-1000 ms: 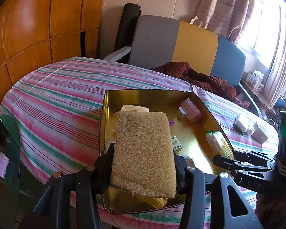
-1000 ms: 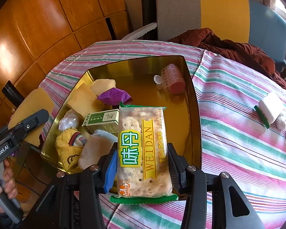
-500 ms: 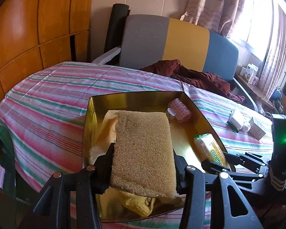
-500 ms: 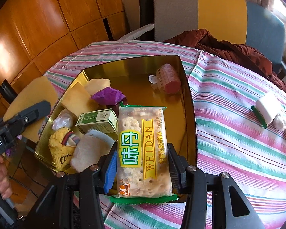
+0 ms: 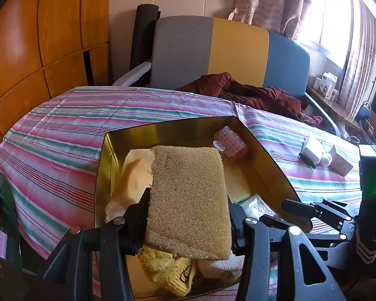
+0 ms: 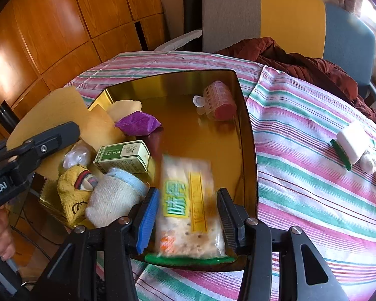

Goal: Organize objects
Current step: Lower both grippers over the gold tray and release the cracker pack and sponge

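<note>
We note the left hand-held gripper (image 5: 188,215) clamped on a tan sponge (image 5: 188,200) above the gold tray (image 6: 248,135). The right hand-held gripper (image 6: 186,215) flanks a blurred cracker packet (image 6: 188,205); whether it grips, we cannot tell.

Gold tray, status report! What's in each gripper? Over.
Left gripper shut on sponge, over tray. Right gripper around cracker pack, blurred, grip unclear. White sock, green box crowd tray beside it.

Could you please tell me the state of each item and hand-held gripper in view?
left hand-held gripper: shut on sponge, above the gold tray.
right hand-held gripper: around cracker packet, which is blurred; grip unclear.
gold tray: open, partly filled.
green box: closed, lying in gold tray.
pink roller: on its side in gold tray.
</note>
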`<state>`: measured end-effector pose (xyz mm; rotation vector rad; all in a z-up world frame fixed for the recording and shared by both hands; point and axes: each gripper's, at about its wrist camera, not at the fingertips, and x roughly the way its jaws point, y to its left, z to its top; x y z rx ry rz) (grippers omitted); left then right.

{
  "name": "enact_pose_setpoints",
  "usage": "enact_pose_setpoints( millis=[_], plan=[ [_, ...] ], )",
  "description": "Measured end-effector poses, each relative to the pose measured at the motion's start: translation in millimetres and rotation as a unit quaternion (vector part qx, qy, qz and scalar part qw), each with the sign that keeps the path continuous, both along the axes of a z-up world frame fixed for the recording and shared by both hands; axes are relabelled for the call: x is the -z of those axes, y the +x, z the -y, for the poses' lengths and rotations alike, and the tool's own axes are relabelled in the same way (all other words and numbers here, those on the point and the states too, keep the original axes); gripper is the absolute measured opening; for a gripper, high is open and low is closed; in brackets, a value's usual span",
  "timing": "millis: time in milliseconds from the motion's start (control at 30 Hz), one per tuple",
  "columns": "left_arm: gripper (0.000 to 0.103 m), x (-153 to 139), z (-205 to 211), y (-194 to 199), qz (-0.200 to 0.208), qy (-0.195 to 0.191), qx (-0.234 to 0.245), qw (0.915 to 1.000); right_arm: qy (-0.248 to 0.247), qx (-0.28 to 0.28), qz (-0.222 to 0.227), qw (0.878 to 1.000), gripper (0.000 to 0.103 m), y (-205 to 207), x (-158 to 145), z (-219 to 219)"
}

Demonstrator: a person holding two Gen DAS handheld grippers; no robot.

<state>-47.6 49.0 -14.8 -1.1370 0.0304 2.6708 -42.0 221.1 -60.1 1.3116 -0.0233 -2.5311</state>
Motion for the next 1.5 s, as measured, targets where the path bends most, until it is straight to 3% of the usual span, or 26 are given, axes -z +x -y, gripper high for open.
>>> enact_pose_setpoints(
  millis=[233, 533, 800, 1000, 1133, 1233, 1400, 1500],
  plan=[
    [0.050, 5.6, -8.6, -11.4, 0.011, 0.002, 0.007, 0.9999, 0.000, 0.002, -0.004, 1.000, 0.049, -0.6, -1.4, -2.1],
    [0.050, -2.1, 1.5, -40.7, 0.043, 0.073, 0.010, 0.9964, -0.007, 0.014, -0.013, 1.000, 0.050, 5.6, -8.6, -7.5],
    [0.050, 5.6, 3.7, -47.4, 0.067, 0.090, 0.015, 0.9936, -0.015, 0.024, -0.014, 1.000, 0.053, 8.7, -8.8, -14.6],
    [0.052, 5.0, -7.4, -62.0, 0.094, 0.159, 0.029, 0.9824, -0.018, 0.033, -0.009, 0.999, 0.054, 10.8, -7.4, -18.0],
    [0.052, 13.2, -18.2, -59.4, 0.099, 0.139, 0.034, 0.9847, -0.016, 0.033, -0.011, 0.999, 0.054, 14.1, -8.1, -20.0],
    [0.052, 29.0, -24.4, -55.5, 0.128, 0.119, 0.045, 0.9836, -0.020, 0.034, -0.012, 0.999, 0.054, 15.7, -9.0, -21.0],
    [0.051, 29.2, -27.3, -41.2, 0.134, 0.134, 0.070, 0.9794, -0.012, 0.054, -0.043, 0.998, 0.055, 26.3, -21.3, -29.5],
    [0.051, 29.4, -28.7, -29.1, 0.145, 0.145, 0.091, 0.9744, -0.019, 0.080, -0.059, 0.995, 0.061, 31.6, -30.7, -42.8]
  ],
)
